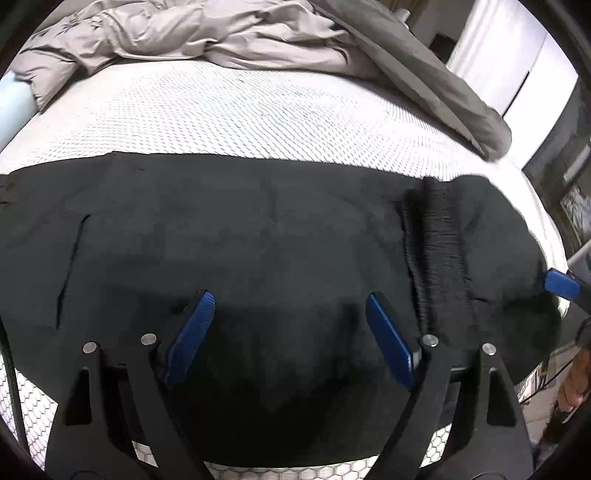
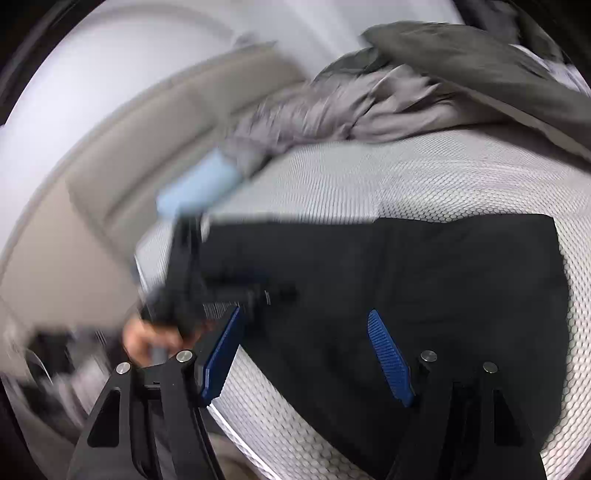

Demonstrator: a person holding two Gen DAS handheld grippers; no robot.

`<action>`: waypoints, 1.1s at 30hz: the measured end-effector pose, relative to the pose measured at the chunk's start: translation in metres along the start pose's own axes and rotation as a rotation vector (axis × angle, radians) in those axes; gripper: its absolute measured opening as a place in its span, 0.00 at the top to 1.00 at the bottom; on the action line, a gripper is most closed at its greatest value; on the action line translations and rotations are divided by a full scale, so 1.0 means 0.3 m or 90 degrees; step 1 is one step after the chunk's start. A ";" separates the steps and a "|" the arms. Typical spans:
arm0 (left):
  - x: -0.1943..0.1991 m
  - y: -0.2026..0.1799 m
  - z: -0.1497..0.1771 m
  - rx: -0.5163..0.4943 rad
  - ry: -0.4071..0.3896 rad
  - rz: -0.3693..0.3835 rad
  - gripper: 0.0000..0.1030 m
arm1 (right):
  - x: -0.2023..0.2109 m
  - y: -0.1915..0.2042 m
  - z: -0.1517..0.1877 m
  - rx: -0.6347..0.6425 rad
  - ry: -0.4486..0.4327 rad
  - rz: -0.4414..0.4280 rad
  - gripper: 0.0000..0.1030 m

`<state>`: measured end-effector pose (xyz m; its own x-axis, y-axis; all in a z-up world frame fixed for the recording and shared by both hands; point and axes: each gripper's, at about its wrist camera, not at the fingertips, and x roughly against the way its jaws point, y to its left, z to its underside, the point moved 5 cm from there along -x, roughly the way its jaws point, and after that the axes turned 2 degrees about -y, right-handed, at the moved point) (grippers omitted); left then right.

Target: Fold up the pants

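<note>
Black pants [image 1: 240, 236] lie flat across the near edge of a white mesh-covered mattress [image 1: 229, 110], with the ribbed waistband [image 1: 439, 240] toward the right. My left gripper [image 1: 288, 306] is open just above the pants, with nothing between its blue pads. In the right wrist view the pants [image 2: 443, 288] lie under my right gripper [image 2: 306, 317], which is open and empty. The left gripper [image 2: 221, 291] shows there blurred at the pants' left end. A blue fingertip of the right gripper [image 1: 561, 284] shows at the pants' right end.
A crumpled grey duvet [image 1: 221, 33] is bunched along the far side of the mattress. A light blue pillow [image 2: 199, 184] lies at the far left corner. A beige headboard [image 2: 122, 155] and white wall stand beyond. The mattress edge [image 2: 258, 424] runs below the right gripper.
</note>
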<state>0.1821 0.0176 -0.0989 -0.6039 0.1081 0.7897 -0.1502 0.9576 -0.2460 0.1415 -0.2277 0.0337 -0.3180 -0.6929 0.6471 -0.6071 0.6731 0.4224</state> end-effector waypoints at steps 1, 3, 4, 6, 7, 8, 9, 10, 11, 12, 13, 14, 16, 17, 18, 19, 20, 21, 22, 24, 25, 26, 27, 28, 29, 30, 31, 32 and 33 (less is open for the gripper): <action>0.013 0.000 -0.001 0.005 -0.007 0.010 0.20 | 0.041 -0.020 0.004 -0.006 -0.018 -0.003 0.31; 0.035 -0.028 0.000 0.004 -0.011 0.055 0.25 | 0.133 -0.081 0.029 -0.040 -0.057 0.030 0.30; 0.028 -0.042 -0.014 -0.001 -0.009 0.080 0.31 | 0.184 -0.150 0.045 -0.060 -0.069 0.096 0.29; 0.019 -0.108 -0.008 -0.017 0.009 0.136 0.35 | 0.187 -0.282 0.048 -0.093 -0.057 0.200 0.29; 0.007 -0.151 0.000 -0.028 0.023 0.164 0.38 | 0.185 -0.327 0.074 -0.109 -0.036 0.235 0.29; -0.009 -0.187 0.007 -0.039 0.038 0.184 0.42 | 0.172 -0.376 0.113 -0.130 -0.009 0.261 0.29; -0.035 -0.218 0.015 -0.050 0.059 0.195 0.46 | 0.150 -0.418 0.151 -0.148 0.023 0.275 0.29; -0.065 -0.244 0.024 -0.056 0.079 0.200 0.47 | 0.124 -0.448 0.189 -0.151 0.060 0.289 0.29; -0.093 -0.262 0.031 -0.054 0.094 0.202 0.47 | 0.100 -0.463 0.218 -0.139 0.087 0.305 0.29; -0.117 -0.278 0.034 -0.051 0.103 0.202 0.46 | 0.094 -0.474 0.237 -0.121 0.100 0.313 0.29; -0.126 -0.289 0.031 -0.050 0.100 0.205 0.46 | 0.096 -0.474 0.245 -0.102 0.092 0.314 0.29; -0.132 -0.300 0.024 -0.045 0.099 0.213 0.46 | 0.103 -0.475 0.248 -0.094 0.085 0.312 0.29; -0.152 -0.310 0.011 -0.023 0.106 0.223 0.46 | 0.117 -0.476 0.262 -0.088 0.081 0.300 0.29; -0.162 -0.312 0.001 -0.009 0.105 0.226 0.46 | 0.124 -0.482 0.271 -0.086 0.080 0.298 0.29; -0.171 -0.312 -0.007 0.004 0.102 0.227 0.47 | 0.147 -0.487 0.290 -0.087 0.078 0.296 0.29; -0.176 -0.312 -0.015 0.017 0.096 0.223 0.55 | 0.153 -0.496 0.295 -0.093 0.075 0.292 0.28; -0.183 -0.317 -0.024 0.026 0.088 0.217 0.58 | 0.133 -0.498 0.294 -0.097 0.074 0.291 0.28; -0.181 -0.318 -0.029 0.030 0.080 0.203 0.67 | 0.127 -0.493 0.300 -0.099 0.073 0.291 0.27; -0.183 -0.306 -0.044 0.031 0.073 0.197 0.78 | 0.117 -0.492 0.299 -0.099 0.071 0.294 0.25; -0.155 -0.306 -0.054 0.030 0.047 0.180 0.88 | 0.082 -0.475 0.256 -0.097 0.069 0.302 0.24; -0.131 -0.302 -0.065 0.033 0.036 0.183 0.91 | 0.079 -0.470 0.245 -0.100 0.067 0.306 0.24; -0.105 -0.297 -0.077 0.035 0.025 0.187 0.92 | 0.055 -0.452 0.227 -0.101 0.066 0.308 0.24; -0.069 -0.283 -0.091 0.035 0.010 0.191 0.94 | 0.051 -0.447 0.212 -0.102 0.064 0.309 0.24; -0.038 -0.272 -0.104 0.034 -0.006 0.190 0.95 | 0.044 -0.440 0.202 -0.105 0.063 0.306 0.24; 0.003 -0.247 -0.119 0.033 -0.026 0.184 0.95 | 0.031 -0.426 0.184 -0.107 0.063 0.303 0.24; 0.039 -0.217 -0.133 0.035 -0.041 0.180 0.95 | 0.025 -0.414 0.173 -0.109 0.063 0.299 0.24; 0.072 -0.179 -0.143 0.037 -0.053 0.173 0.95 | 0.015 -0.402 0.162 -0.109 0.060 0.294 0.24; 0.115 -0.138 -0.139 0.038 -0.065 0.162 0.95 | 0.004 -0.388 0.150 -0.106 0.058 0.290 0.24; 0.137 -0.111 -0.148 0.036 -0.073 0.147 0.95 | -0.009 -0.372 0.135 -0.102 0.056 0.284 0.24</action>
<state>0.1971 0.0019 -0.0332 -0.7116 0.2882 0.6408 -0.0394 0.8942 -0.4460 0.1807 -0.3115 -0.0409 -0.4549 -0.3078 0.8357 -0.3038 0.9357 0.1793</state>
